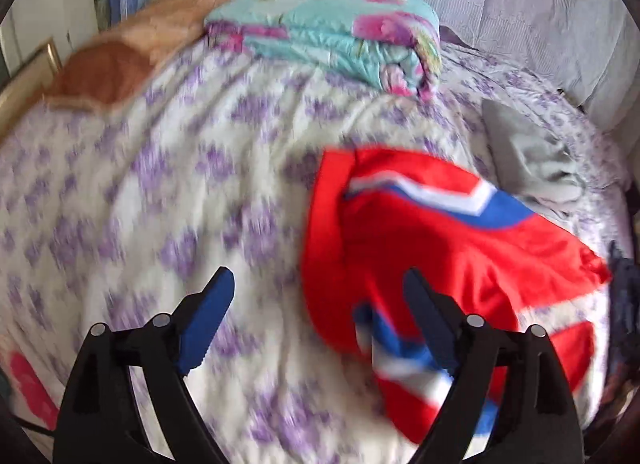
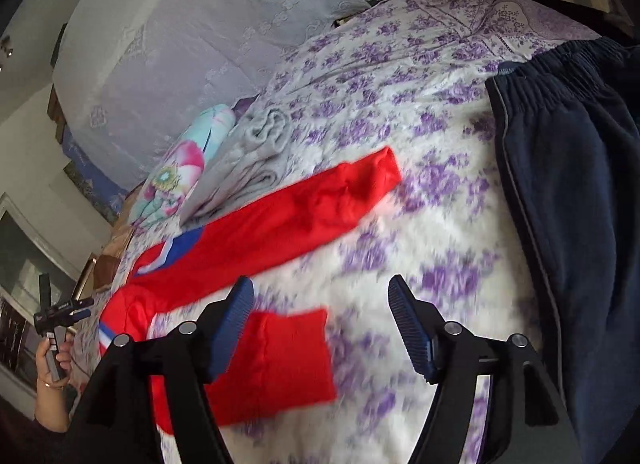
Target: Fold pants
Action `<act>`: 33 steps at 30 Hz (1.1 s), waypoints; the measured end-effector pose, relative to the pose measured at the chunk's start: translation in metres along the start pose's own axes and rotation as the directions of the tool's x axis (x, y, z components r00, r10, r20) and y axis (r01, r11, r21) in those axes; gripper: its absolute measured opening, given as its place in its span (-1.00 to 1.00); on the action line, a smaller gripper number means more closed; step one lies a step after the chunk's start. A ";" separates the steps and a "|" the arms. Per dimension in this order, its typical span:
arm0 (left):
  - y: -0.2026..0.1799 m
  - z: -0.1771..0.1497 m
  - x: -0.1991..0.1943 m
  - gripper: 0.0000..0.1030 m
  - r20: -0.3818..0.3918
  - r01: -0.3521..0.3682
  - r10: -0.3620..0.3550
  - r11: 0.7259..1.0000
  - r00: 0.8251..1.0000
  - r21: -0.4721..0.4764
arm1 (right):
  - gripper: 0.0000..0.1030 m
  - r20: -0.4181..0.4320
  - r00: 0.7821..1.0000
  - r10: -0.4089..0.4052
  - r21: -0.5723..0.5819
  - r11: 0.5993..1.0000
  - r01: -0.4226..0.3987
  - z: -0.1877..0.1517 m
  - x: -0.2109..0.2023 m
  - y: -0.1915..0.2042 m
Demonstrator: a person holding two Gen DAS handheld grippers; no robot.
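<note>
Pants (image 2: 280, 219) in bright red, with white and blue stripes, lie spread on the purple-flowered bedspread (image 2: 400, 103), one leg stretched long across the bed and the other ending in a cuff that lies just under the right gripper (image 2: 322, 324). In the left wrist view the same red cloth (image 1: 440, 248) sits bunched and partly doubled over itself, under and beyond the right-hand finger of the left gripper (image 1: 316, 308). Both grippers hang above the bed with their blue-padded fingers spread wide and nothing between them. The fabric looks thin, smooth and light, probably a sports knit, so I judge it will drape limply, slide a little on the bedspread and wrinkle unless pulled flat; a pinch through a single layer may slip, so a hem or the waistband, where the cloth is thicker, seems the safer hold. A sensible pair of holds would be the near cuff for the right side and the striped upper part for the left, though motion blur hides exactly where the waistband lies. Dark navy pants (image 2: 568, 183) lie at the right edge, and a grey cloth (image 2: 256, 151) and a flowered quilt (image 1: 332, 27) rest further back.
</note>
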State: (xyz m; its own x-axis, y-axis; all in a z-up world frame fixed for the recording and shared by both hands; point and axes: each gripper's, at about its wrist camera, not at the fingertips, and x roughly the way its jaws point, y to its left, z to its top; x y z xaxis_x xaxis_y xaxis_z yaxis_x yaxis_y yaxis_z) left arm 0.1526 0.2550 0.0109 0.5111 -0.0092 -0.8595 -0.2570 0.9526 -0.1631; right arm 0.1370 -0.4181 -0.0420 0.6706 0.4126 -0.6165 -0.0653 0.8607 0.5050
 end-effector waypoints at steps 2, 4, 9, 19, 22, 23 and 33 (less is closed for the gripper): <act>0.008 -0.031 0.008 0.48 -0.043 0.065 -0.067 0.996 0.997 -0.061 | 0.37 -0.033 0.999 0.005 0.008 1.000 -0.005 -0.025 -0.010 0.002; 0.008 -0.052 0.020 0.30 -0.077 0.154 -0.163 0.982 0.984 -0.111 | 0.37 -0.044 0.999 0.007 0.035 0.999 -0.005 -0.044 -0.017 0.001; -0.005 -0.067 0.051 0.21 -0.048 0.299 -0.316 0.931 0.948 -0.210 | 0.37 -0.038 0.998 0.056 0.082 0.995 -0.053 -0.062 -0.013 0.000; -0.055 -0.046 0.080 -0.07 0.053 0.333 -0.329 0.921 0.943 -0.200 | -0.77 -0.089 0.987 0.132 0.136 0.983 -0.119 -0.047 0.044 0.013; -0.052 -0.043 0.058 -0.21 0.092 0.326 -0.314 0.929 0.945 -0.175 | -0.78 0.009 0.991 0.130 0.072 0.989 -0.131 -0.042 0.011 0.024; -0.051 -0.043 0.047 -0.22 0.109 0.315 -0.300 0.935 0.948 -0.163 | -0.78 0.049 0.990 0.134 0.060 0.989 -0.137 -0.040 -0.006 0.026; -0.010 -0.064 0.016 0.20 -0.038 0.077 -0.080 0.995 0.996 -0.070 | -0.75 0.077 0.993 -0.092 0.100 0.991 0.085 -0.037 -0.056 -0.037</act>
State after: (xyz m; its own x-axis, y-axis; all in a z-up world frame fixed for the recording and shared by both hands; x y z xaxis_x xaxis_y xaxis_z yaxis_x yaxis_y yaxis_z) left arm 0.1105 0.2261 -0.0327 0.4985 -0.0967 -0.8615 -0.2734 0.9255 -0.2620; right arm 0.0741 -0.4618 -0.0482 0.7284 0.3072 -0.6124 0.0657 0.8584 0.5088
